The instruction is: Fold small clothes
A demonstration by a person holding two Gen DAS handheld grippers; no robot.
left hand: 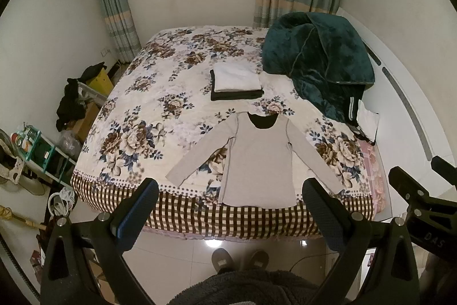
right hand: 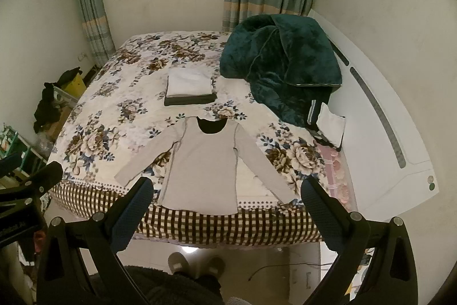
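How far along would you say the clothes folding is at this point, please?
Done: a white folded piece sits on a dark folded one in a stack mid-bed. In hand: nothing; the left tool and right tool are open above the bed edge. Left: the grey long-sleeved top lies flat, sleeves spread, unfolded.

A grey long-sleeved shirt [left hand: 258, 162] lies flat near the bed's front edge, sleeves spread outward. Behind it, well apart, sits a folded stack [left hand: 235, 83], white atop black.
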